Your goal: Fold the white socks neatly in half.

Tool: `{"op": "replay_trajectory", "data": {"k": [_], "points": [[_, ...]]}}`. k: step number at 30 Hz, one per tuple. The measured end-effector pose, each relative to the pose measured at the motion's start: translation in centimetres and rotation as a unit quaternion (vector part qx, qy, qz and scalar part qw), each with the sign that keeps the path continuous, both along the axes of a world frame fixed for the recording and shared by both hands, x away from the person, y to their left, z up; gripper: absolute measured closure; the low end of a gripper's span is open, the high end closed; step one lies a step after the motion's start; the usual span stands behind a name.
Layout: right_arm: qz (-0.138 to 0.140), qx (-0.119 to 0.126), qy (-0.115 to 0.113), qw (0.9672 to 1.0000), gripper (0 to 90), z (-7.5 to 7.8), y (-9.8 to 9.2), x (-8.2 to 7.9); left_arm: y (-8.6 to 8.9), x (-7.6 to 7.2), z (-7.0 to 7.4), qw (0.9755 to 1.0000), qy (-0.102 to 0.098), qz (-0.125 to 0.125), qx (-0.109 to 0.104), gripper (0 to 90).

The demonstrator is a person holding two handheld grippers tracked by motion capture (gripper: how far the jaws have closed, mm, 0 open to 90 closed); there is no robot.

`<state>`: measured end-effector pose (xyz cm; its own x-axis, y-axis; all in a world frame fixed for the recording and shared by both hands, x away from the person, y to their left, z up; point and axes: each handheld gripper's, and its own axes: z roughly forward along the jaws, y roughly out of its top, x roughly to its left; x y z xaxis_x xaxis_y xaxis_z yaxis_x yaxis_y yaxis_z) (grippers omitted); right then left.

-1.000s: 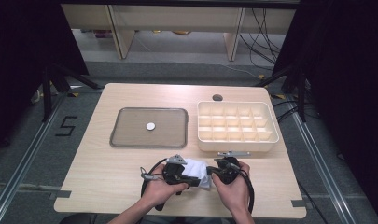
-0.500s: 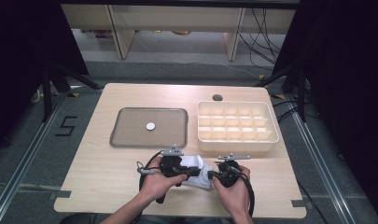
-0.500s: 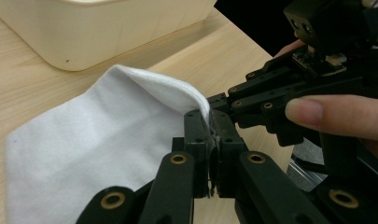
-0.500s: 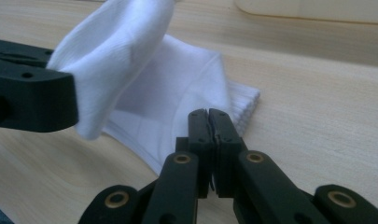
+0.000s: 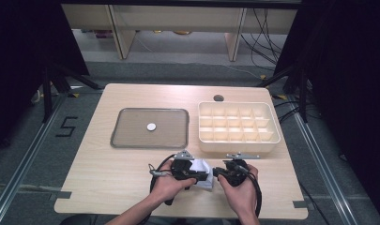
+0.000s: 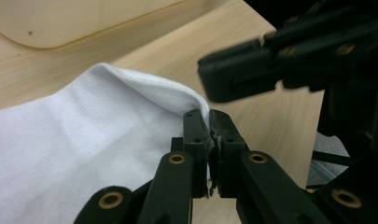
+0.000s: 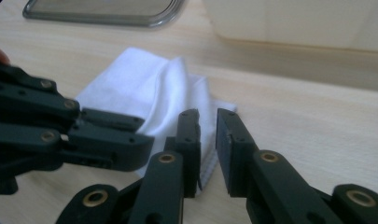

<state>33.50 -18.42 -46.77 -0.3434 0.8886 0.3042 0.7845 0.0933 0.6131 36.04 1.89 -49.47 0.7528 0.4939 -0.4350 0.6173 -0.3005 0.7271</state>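
Two grippers meet low-centre in the high view, yet close up the left gripper pinches the white cloth's folded edge while the right gripper, jaws just parting, stands slightly open beside it.

Wooden table, grey floor, pale shelving behind

even overhead light on the table, dark surroundings; gripper views blur up close (backgrounds soft too).

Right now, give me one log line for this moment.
left gripper: jaws shut on white cloth edge | right gripper: jaws just opening, nothing pinched, beside cloth | tray, compartment box: untouched
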Motion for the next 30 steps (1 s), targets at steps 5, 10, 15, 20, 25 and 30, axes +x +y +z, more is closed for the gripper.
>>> {"op": "replay_trajectory", "data": {"k": [5,10,15,20,25,30], "points": [[-0.02,0.01,-0.015,0.9996,76.9,0.8,-0.3,-0.1,-0.5,0.0,-0.7,1.0,0.0,-0.007,0.006,79.8],[-0.008,-0.001,-0.034,0.9994,76.1,0.7,-0.6,0.0,0.4,-0.2,0.0,0.9999,-0.01,-0.008,-0.003,70.9],[0.013,-0.002,-0.054,0.9984,77.1,1.5,0.2,-0.2,3.3,-0.5,1.5,0.9995,-0.028,0.006,-0.013,75.1],[0.047,0.004,-0.058,0.9972,83.5,2.2,1.8,-0.3,6.0,0.0,0.9,0.9989,-0.014,0.043,0.012,86.5],[0.084,-0.018,-0.04,0.9955,87.4,1.7,3.4,0.2,5.9,0.5,-0.2,0.9984,0.006,0.051,0.024,87.4],[0.077,-0.048,0.008,0.9958,87.4,-0.4,4.1,0.9,5.4,1.0,-1.6,0.9979,0.021,0.05,0.034,87.7]]}}
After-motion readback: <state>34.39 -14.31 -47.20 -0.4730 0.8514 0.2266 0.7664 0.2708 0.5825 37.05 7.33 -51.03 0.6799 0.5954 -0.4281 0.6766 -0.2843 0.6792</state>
